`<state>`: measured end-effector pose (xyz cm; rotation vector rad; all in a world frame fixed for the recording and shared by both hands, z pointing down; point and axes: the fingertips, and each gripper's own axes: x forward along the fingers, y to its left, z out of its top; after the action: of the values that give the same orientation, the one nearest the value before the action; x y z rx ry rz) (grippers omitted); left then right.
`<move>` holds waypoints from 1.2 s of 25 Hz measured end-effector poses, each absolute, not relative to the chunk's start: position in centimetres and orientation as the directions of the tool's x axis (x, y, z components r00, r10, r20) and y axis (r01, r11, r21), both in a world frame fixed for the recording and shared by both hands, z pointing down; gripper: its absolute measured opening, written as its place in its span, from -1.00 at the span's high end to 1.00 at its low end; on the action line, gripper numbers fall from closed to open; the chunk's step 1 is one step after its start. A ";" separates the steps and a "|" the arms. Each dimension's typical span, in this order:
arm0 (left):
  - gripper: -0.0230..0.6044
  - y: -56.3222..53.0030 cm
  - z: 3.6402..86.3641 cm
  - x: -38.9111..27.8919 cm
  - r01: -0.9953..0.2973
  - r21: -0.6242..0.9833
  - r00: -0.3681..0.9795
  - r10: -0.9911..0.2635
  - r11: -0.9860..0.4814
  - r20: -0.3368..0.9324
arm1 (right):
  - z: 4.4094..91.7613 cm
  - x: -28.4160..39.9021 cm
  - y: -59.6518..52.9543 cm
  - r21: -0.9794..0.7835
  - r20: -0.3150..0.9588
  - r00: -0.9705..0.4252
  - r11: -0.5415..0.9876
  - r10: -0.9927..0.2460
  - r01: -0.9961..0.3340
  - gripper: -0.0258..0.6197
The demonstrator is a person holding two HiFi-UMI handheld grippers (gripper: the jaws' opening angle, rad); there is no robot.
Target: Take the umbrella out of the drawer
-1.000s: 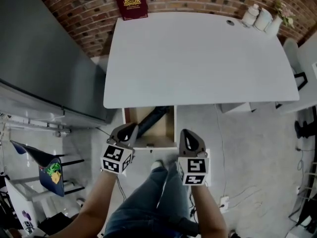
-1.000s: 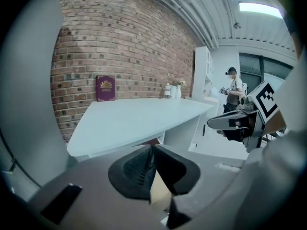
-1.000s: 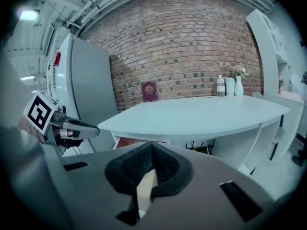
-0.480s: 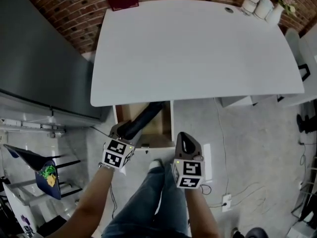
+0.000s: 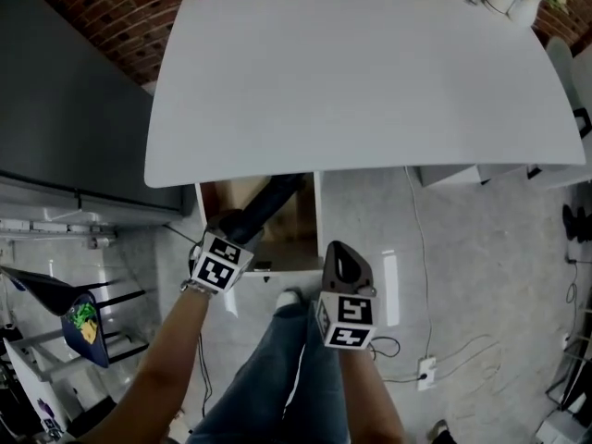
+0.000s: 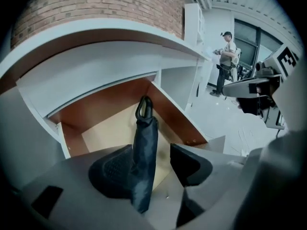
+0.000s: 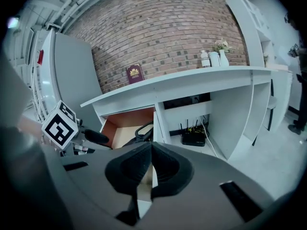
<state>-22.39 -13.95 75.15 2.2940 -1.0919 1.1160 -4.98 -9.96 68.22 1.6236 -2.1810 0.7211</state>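
Under desk (image 5: 370, 72), open drawer (image 6: 178, 115): 1 folded umbrella (image 6: 144, 150) not yet out, between opening jaws of left gripper (image 6: 152, 166), ungripped; right gripper (image 7: 149, 169) jaws pressed together, empty; grasp and lift remain.

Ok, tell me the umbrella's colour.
The umbrella is dark, near black; the left gripper view shows it best.

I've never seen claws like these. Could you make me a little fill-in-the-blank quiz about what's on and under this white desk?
1. The dark folded umbrella lies in a drawer under the white desk, and that drawer stands ___.
2. The jaws of the right claw are ___, with nothing between them.
3. The red book stands at the back of the desk against a ___ wall.
Missing words: open; shut; brick.
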 end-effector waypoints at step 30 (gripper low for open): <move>0.00 -18.6 88.0 -22.0 -0.727 -0.180 0.164 -0.423 -0.662 0.891 | 75.6 -2.8 -9.7 -0.242 0.583 -0.227 0.099 -0.780 -0.965 0.94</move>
<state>-22.00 -18.64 88.03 2.1561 -1.1055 1.4969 -2.76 -9.72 75.65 1.7232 -2.0752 0.8494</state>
